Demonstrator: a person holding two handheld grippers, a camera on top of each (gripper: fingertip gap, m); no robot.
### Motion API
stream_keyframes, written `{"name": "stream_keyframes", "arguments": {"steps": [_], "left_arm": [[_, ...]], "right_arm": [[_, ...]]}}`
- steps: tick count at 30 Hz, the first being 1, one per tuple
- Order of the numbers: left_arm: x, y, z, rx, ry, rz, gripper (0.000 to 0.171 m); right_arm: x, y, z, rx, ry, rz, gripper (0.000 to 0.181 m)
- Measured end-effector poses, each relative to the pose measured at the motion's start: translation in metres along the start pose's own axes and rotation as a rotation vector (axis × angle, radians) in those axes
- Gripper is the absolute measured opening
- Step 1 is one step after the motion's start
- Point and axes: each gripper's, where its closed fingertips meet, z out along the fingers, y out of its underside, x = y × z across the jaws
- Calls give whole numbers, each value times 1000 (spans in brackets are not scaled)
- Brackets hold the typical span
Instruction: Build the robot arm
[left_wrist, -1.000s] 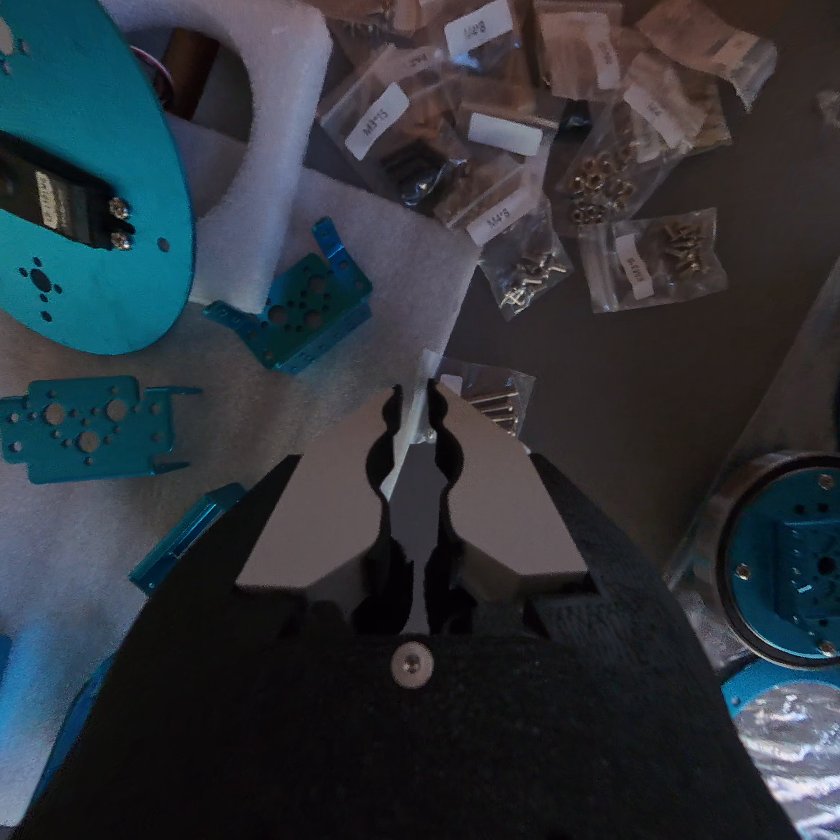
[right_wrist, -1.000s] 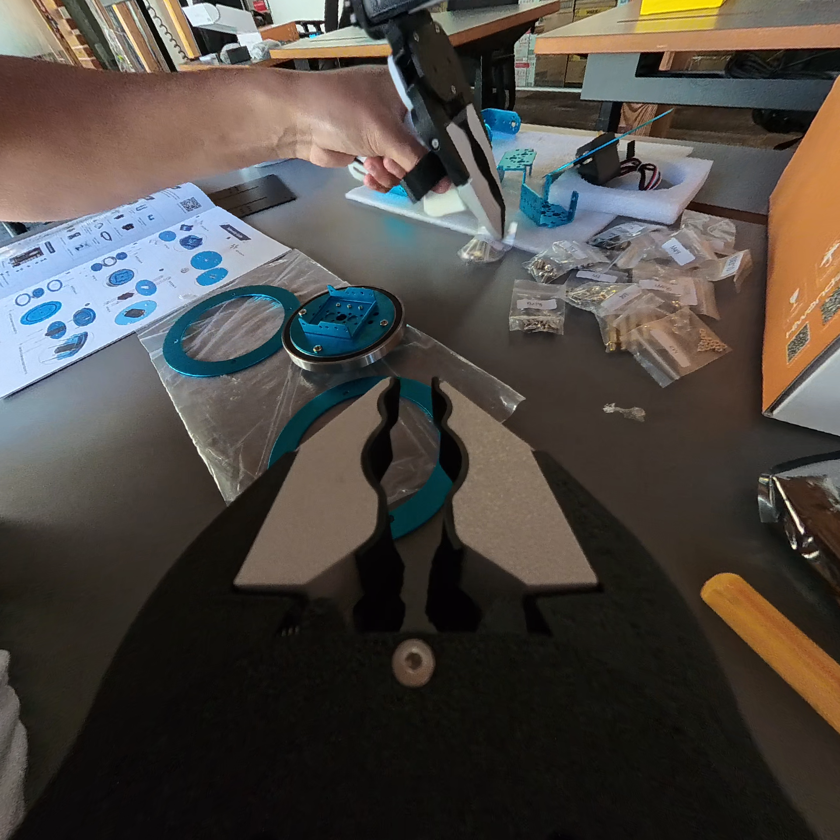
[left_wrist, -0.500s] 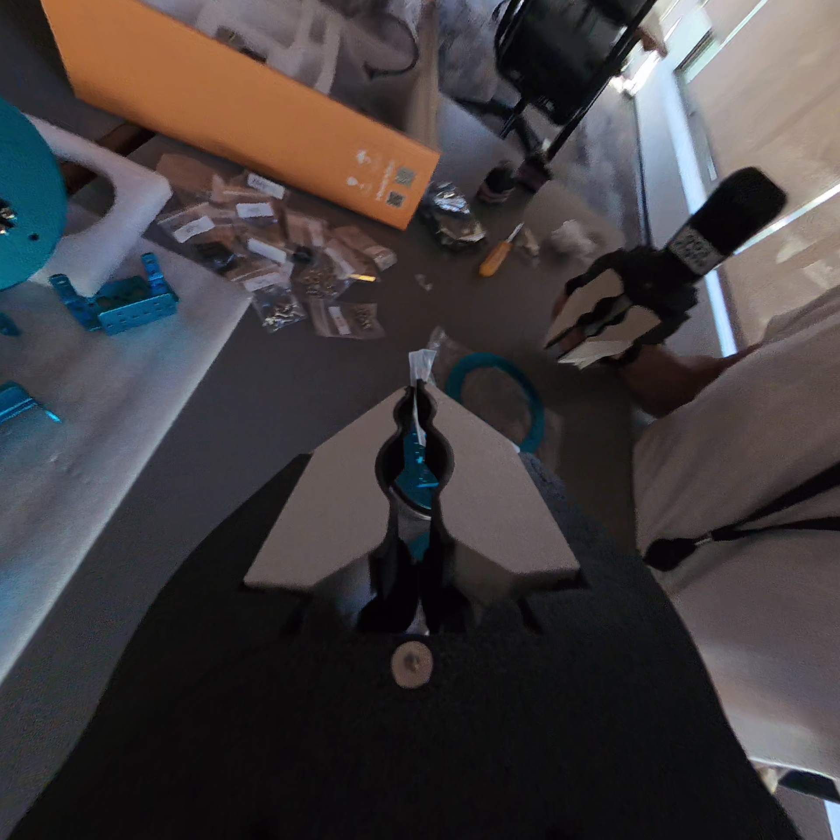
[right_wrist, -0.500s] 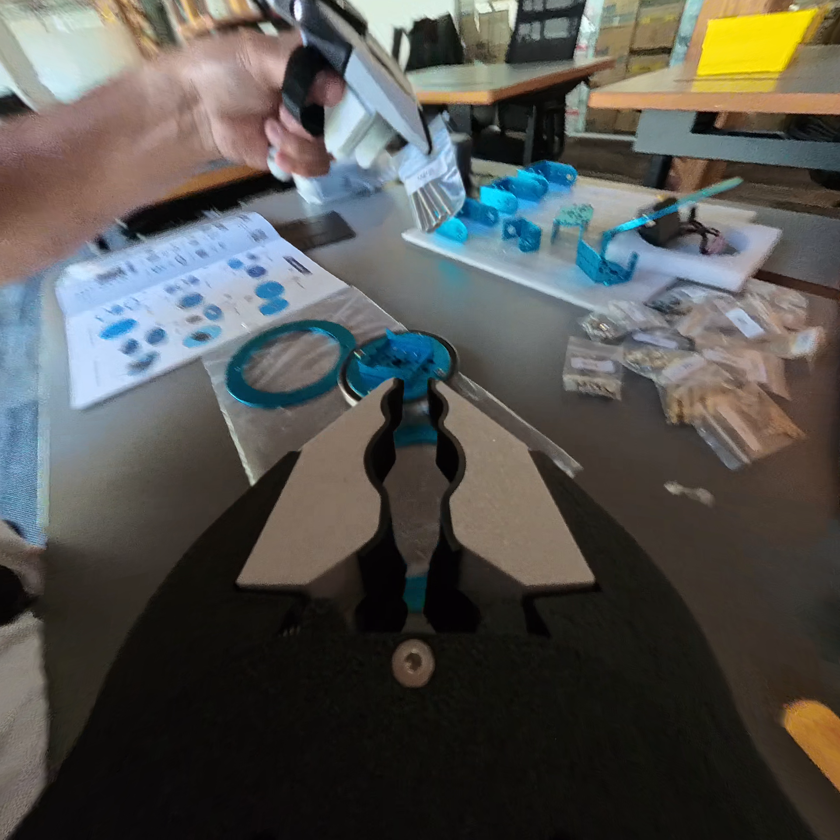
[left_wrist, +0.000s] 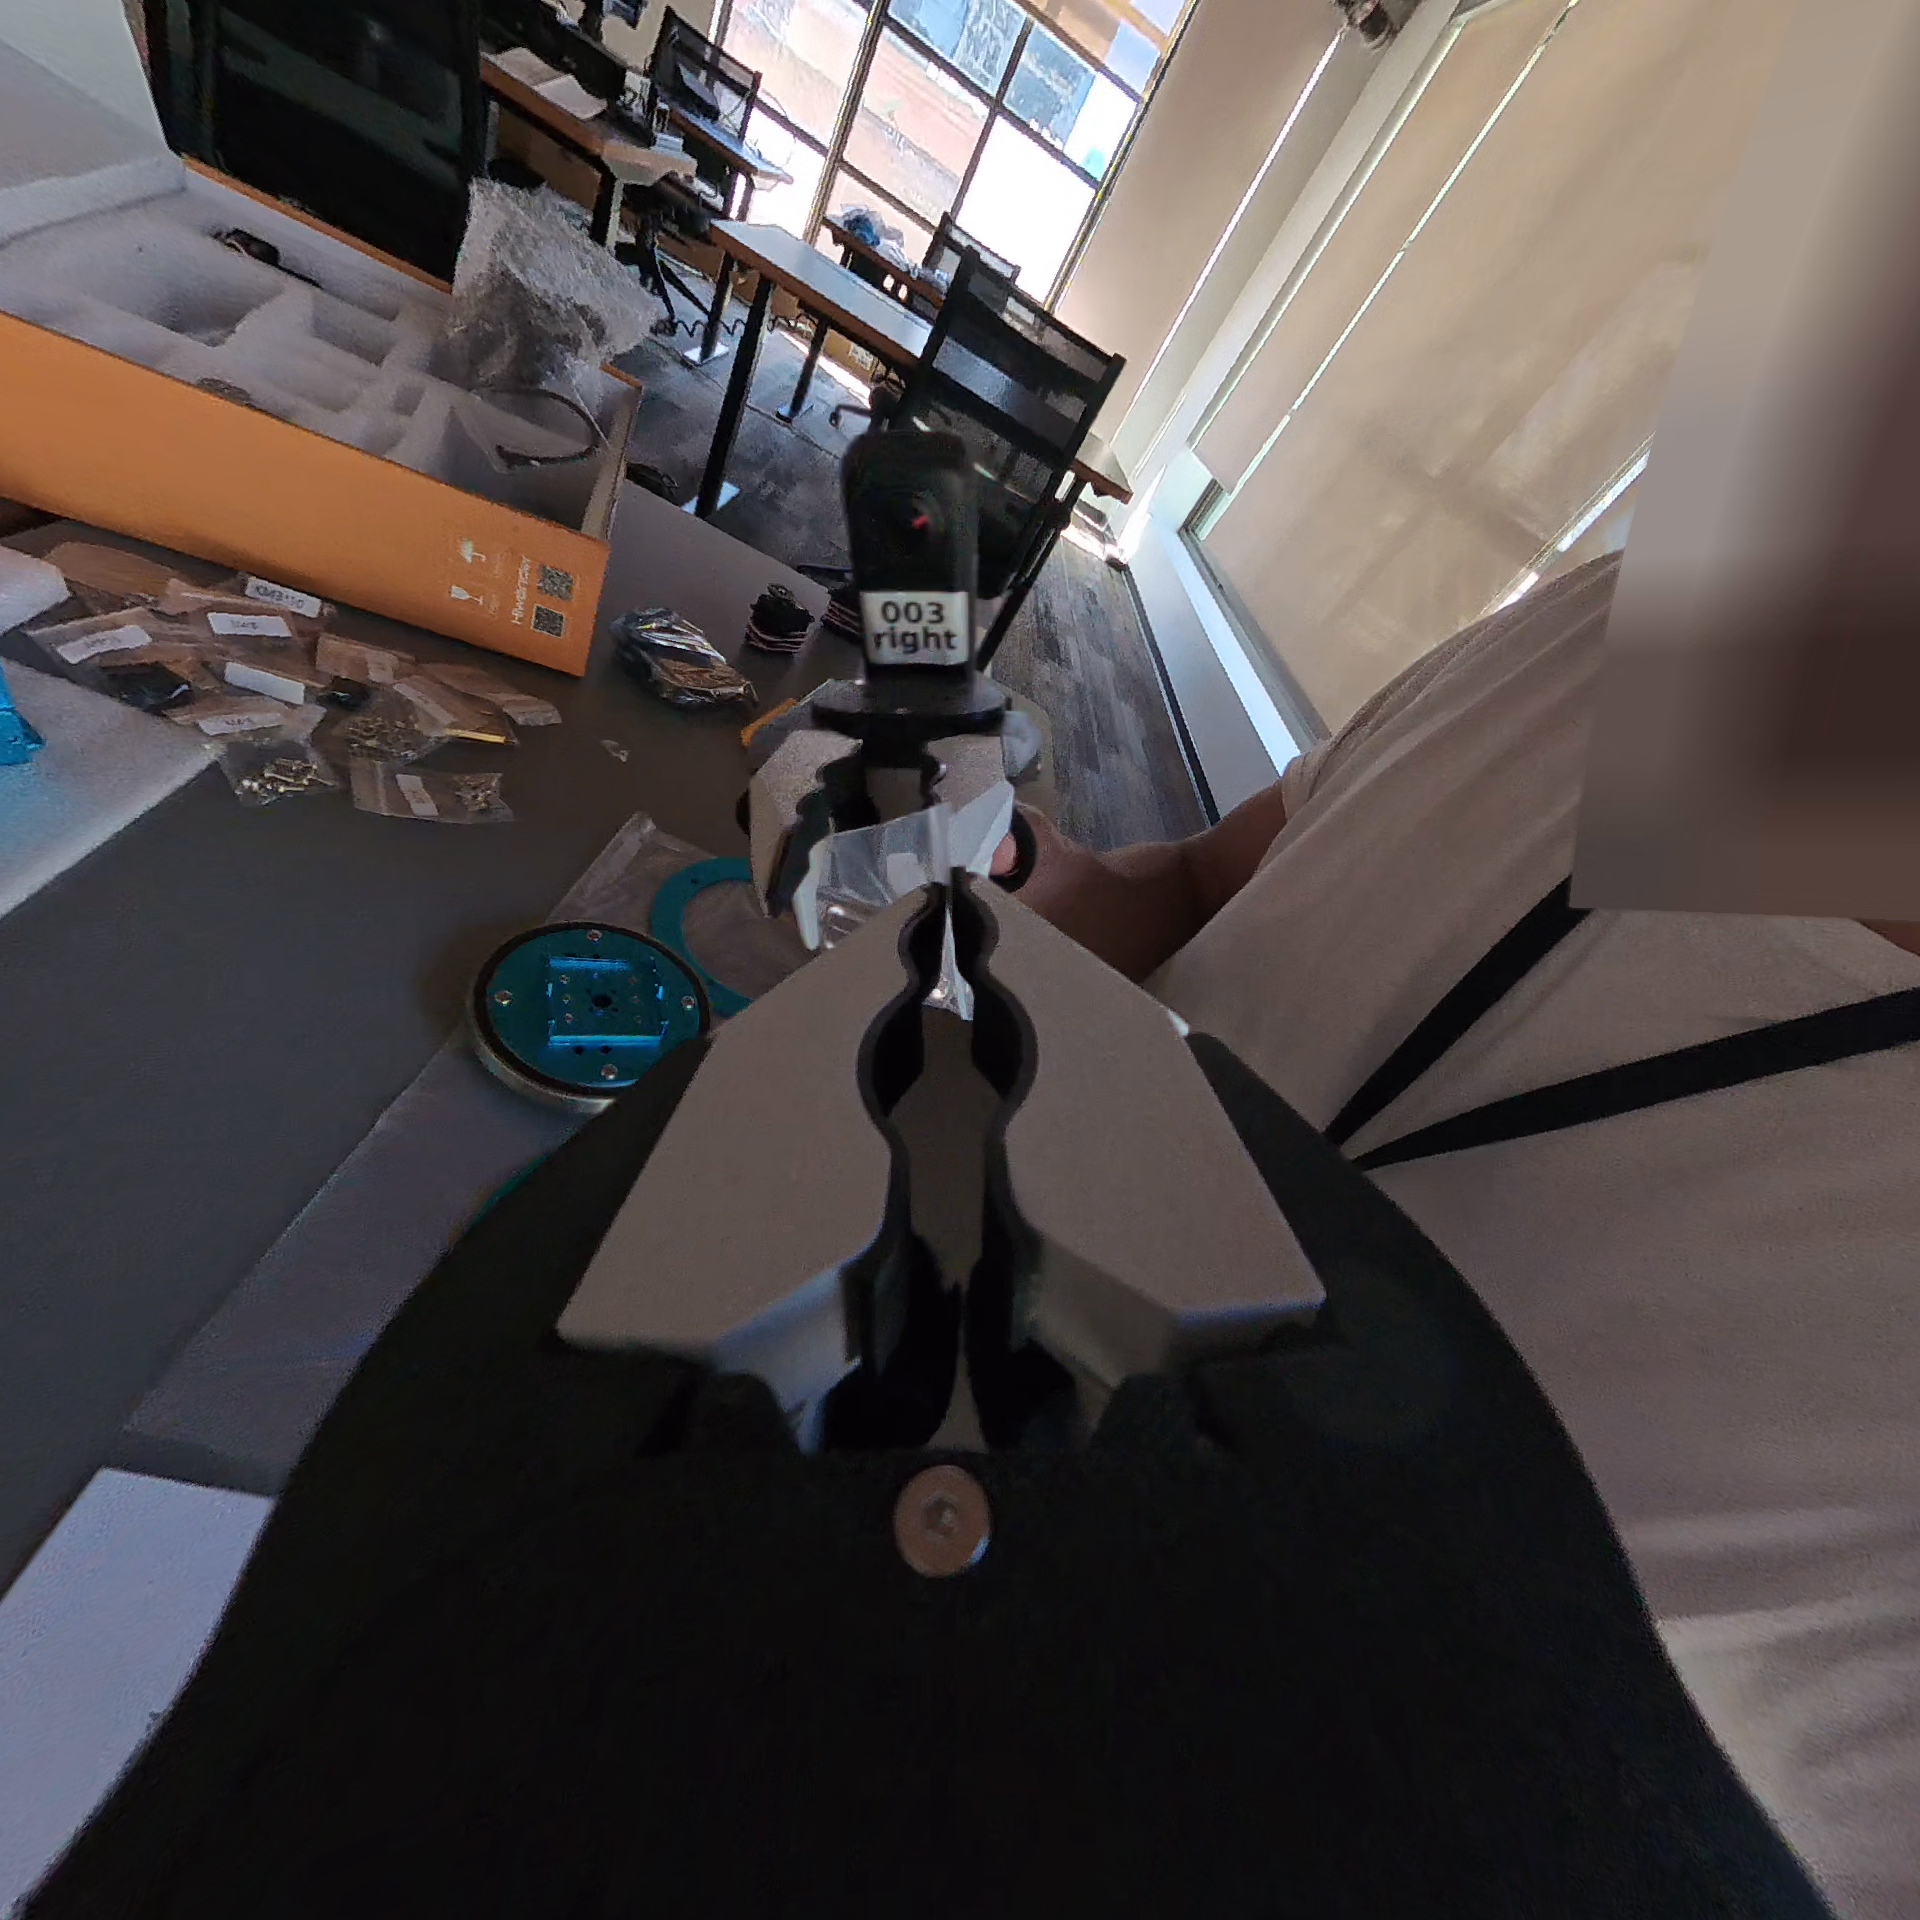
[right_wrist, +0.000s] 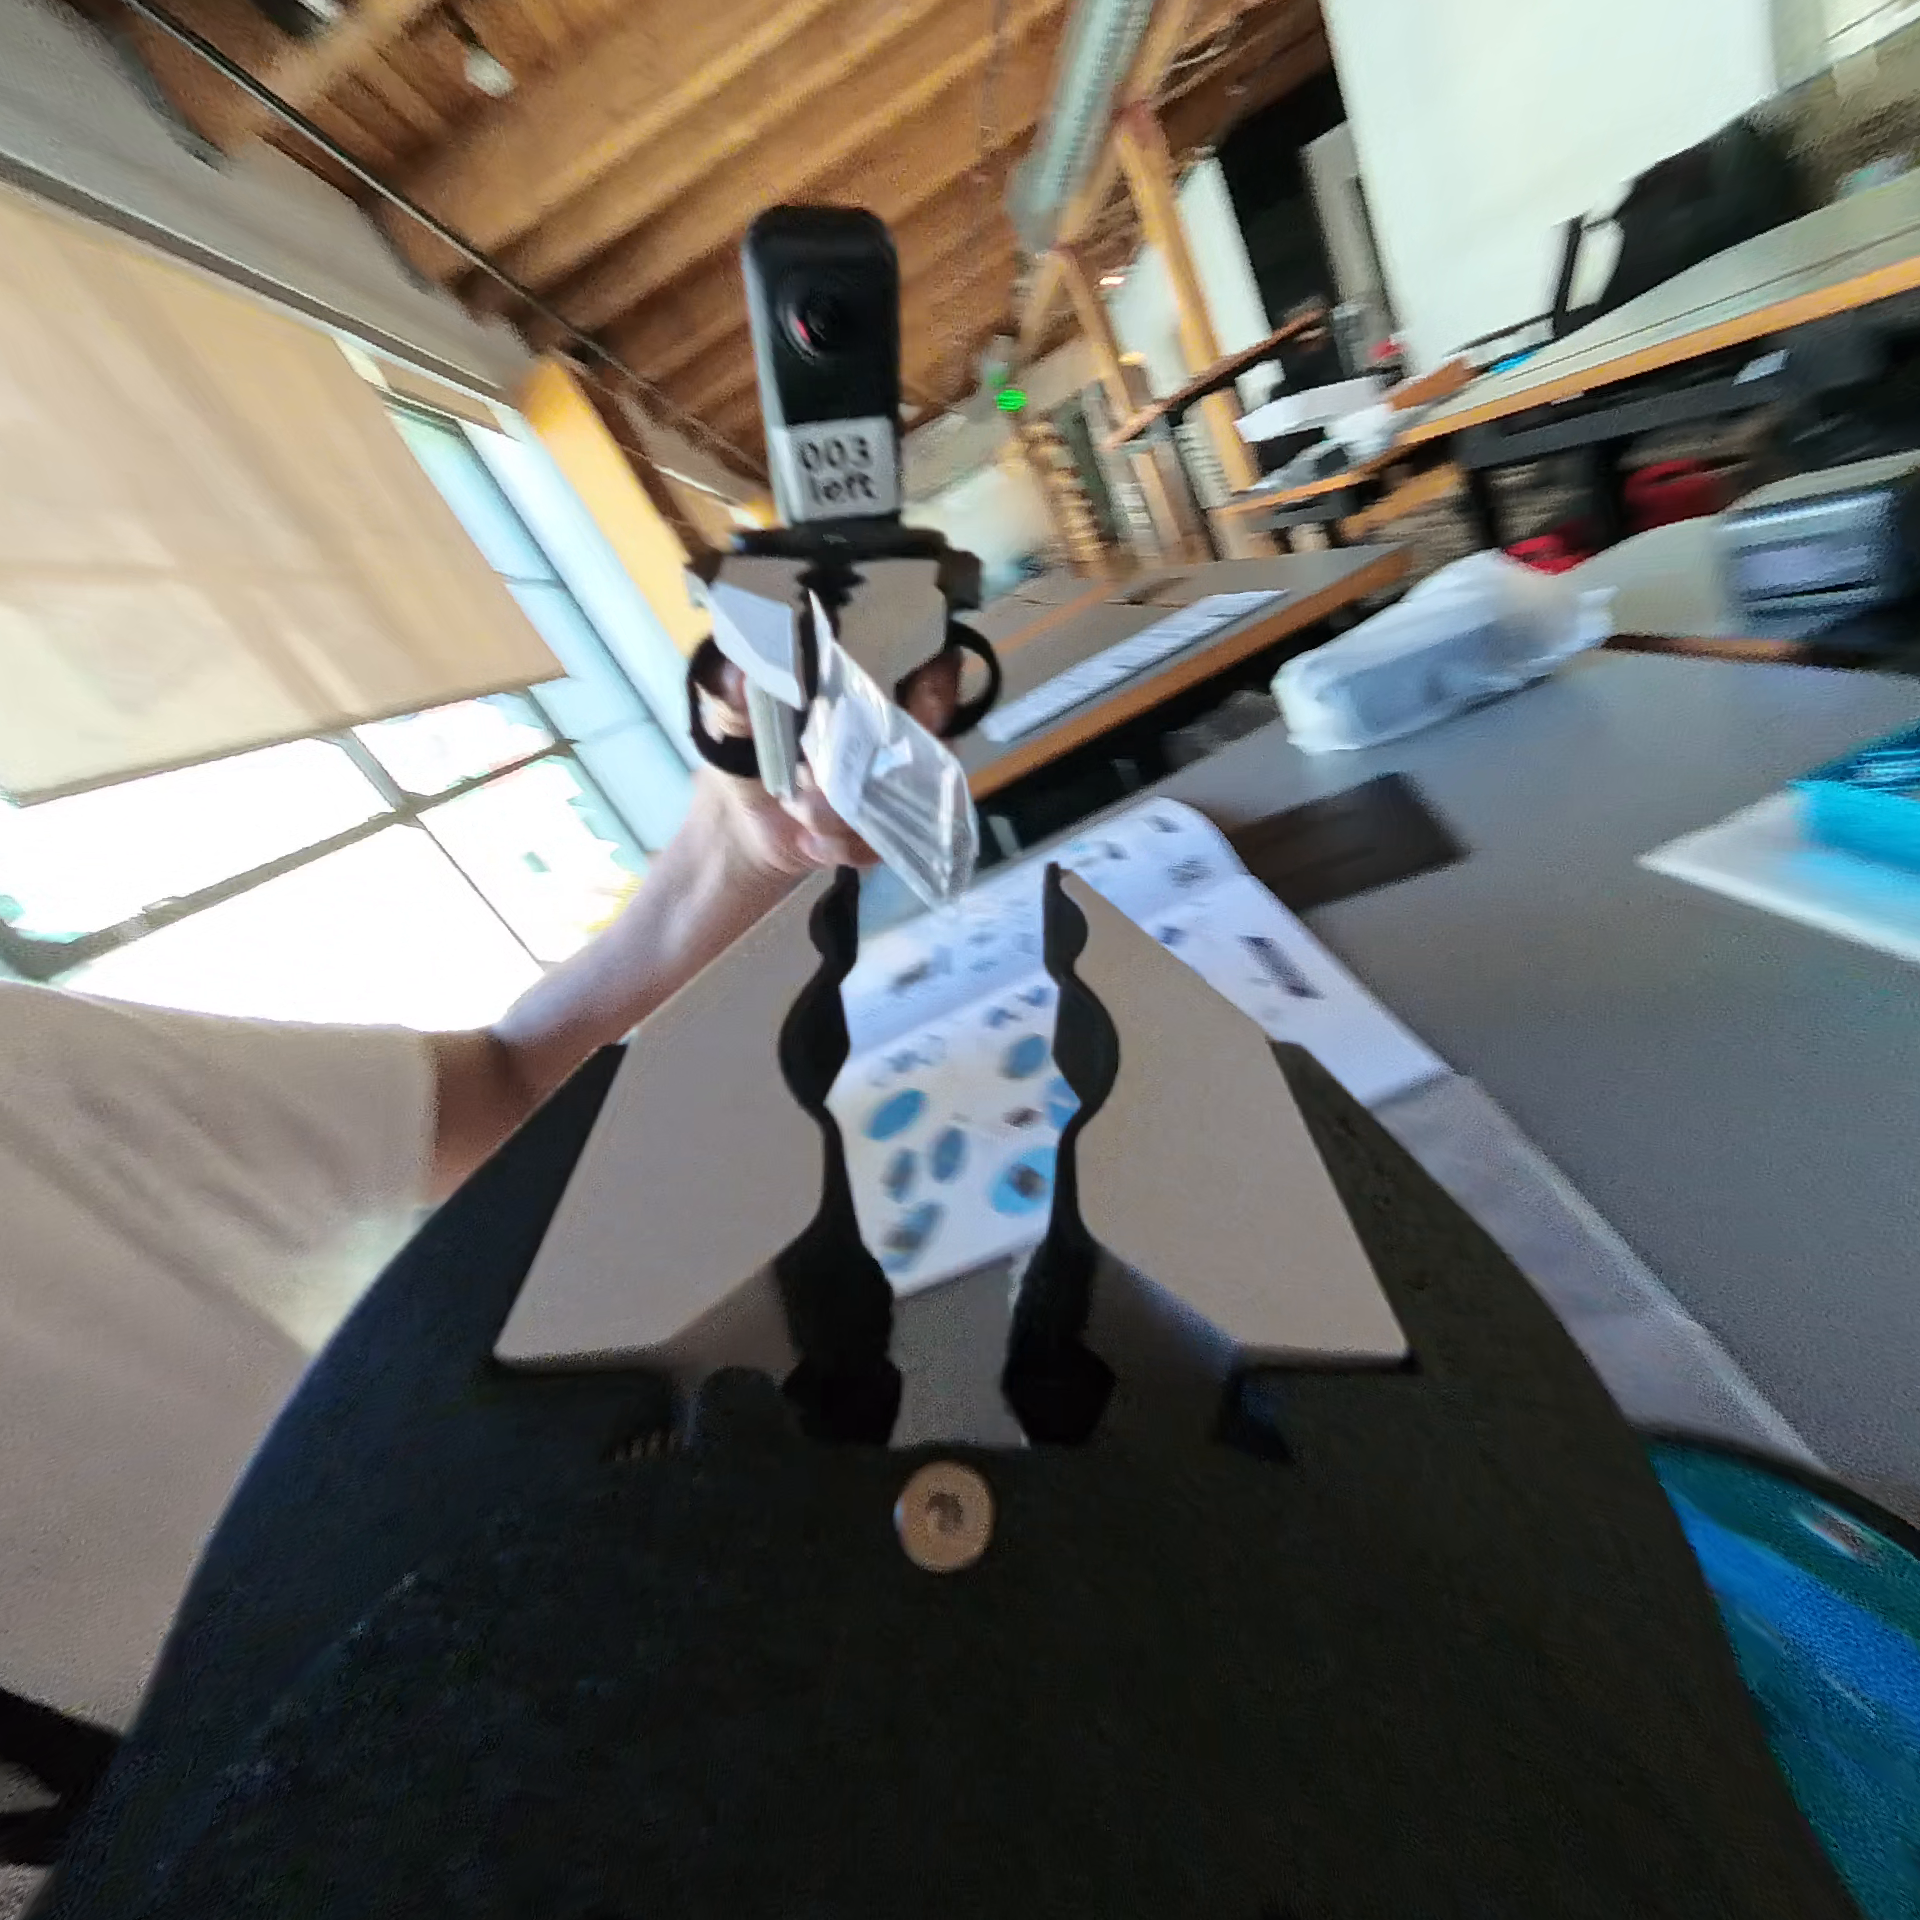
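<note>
My left gripper (left_wrist: 951, 896) is shut on the edge of a small clear plastic bag of screws (left_wrist: 899, 847) and holds it in the air above the dark table (left_wrist: 260, 935). My right gripper (right_wrist: 951, 881) is open and empty. It faces the left gripper, and the bag's lower corner (right_wrist: 914, 821) hangs just in front of its fingertips, apart from them. The left gripper shows head-on in the right wrist view (right_wrist: 816, 665), pinching the bag's top. The right gripper shows in the left wrist view (left_wrist: 888, 800), jaws apart behind the bag.
A round disc with a teal bracket (left_wrist: 587, 1013) and a teal ring (left_wrist: 691, 894) lie on plastic film. Several hardware bags (left_wrist: 312, 717) and an orange box (left_wrist: 312, 499) are beyond. An instruction booklet (right_wrist: 987, 1060) lies below. The person's torso (left_wrist: 1558, 1143) is close on the right. About 5 cm separates my left fingertips from my right.
The left gripper shut on the screw bag by the foam, lifted it and swung it toward the right gripper. The right gripper rose, turned to face it and opened wider.
</note>
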Motion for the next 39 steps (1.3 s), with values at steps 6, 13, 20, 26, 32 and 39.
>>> {"name": "stream_keyframes", "arguments": {"steps": [6,13,20,26,32,39], "left_arm": [[4,27,-36,44,-91,-37,0],[10,63,-66,46,-223,-7,0],[20,76,-84,33,-273,31,0],[14,84,-89,25,-309,-5,0],[-15,90,-48,136,-310,-221,0],[-28,115,60,204,-120,-432,0]], "right_arm": [[-34,16,36,-17,-249,189,2],[-39,45,64,-128,-197,157,2],[-49,57,83,-162,-196,136,2],[-39,63,88,-172,-137,163,3],[-3,68,39,-288,245,-285,29],[-19,95,-20,-375,219,-207,42]]}}
